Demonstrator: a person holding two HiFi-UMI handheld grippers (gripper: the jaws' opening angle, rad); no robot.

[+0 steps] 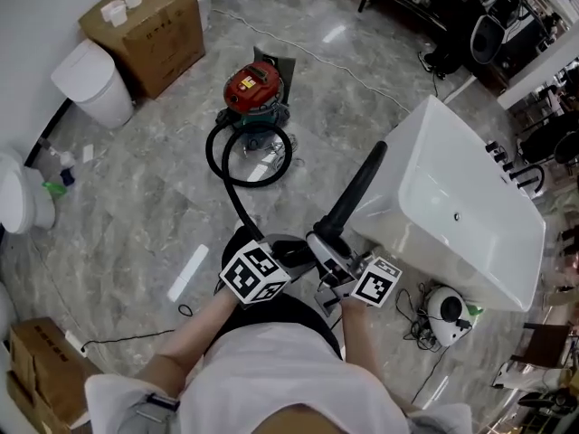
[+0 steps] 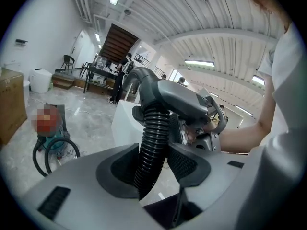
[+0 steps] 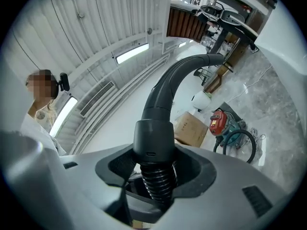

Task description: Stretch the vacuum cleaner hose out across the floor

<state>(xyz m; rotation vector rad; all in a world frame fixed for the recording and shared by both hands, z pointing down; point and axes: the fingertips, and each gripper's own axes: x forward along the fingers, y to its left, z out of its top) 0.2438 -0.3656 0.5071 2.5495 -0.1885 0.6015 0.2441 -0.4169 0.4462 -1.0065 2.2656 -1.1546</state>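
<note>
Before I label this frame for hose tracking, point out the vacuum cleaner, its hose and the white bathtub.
vacuum cleaner (image 1: 255,87), head view, on its red lid.
hose (image 2: 152,143), left gripper view, on its ribbed black stretch.
white bathtub (image 1: 425,197), head view, on the bare inside of the basin.

Right: white bathtub (image 1: 470,242) close by.
Ahead: vacuum cleaner (image 1: 255,90) and looped hose (image 1: 208,152).
Left: open floor (image 1: 136,224) up to bin (image 1: 90,84).

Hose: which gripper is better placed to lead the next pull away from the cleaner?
Probably right: the right gripper clamps the hose at its stiff end cuff, while the left gripper grips ribbed hose nearer the cleaner.
</note>
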